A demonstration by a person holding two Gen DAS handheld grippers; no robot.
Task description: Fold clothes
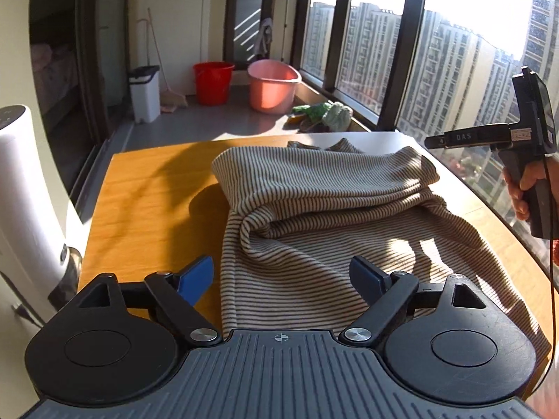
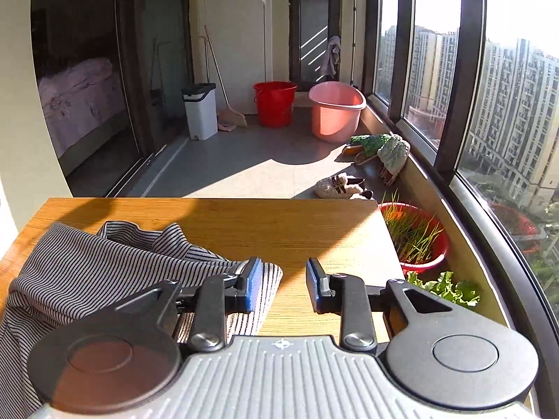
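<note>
1. Left hand-held gripper (image 1: 281,277): blue pads wide apart, nothing between them. It hovers over the near part of the striped garment (image 1: 314,216), its left pad (image 1: 195,281) just off the garment's left edge, above bare wood.
2. Right hand-held gripper (image 2: 283,284): jaws apart, empty. Left pad (image 2: 253,284) sits over the garment's right-hand corner (image 2: 269,279); contact cannot be told. Right pad (image 2: 314,286) is over bare wood.
3. In the left wrist view the right hand-held gripper (image 1: 433,141) appears side-on, raised above the garment's far right corner, held by a hand (image 1: 527,188); from this angle I cannot tell how its jaws stand.
4. Garment: tan with thin dark stripes, lying on the wooden surface (image 1: 150,188). Far portion is doubled over toward the near portion, with a bunched ridge across the middle; near portion lies flatter.
5. Beyond the garment, on the floor: red bucket (image 1: 213,82), pink tub (image 1: 274,85), white bin (image 1: 145,92).
6. Right of the garment, past the surface edge: red basin of green shoots (image 2: 415,235), beside the window (image 2: 506,122).
</note>
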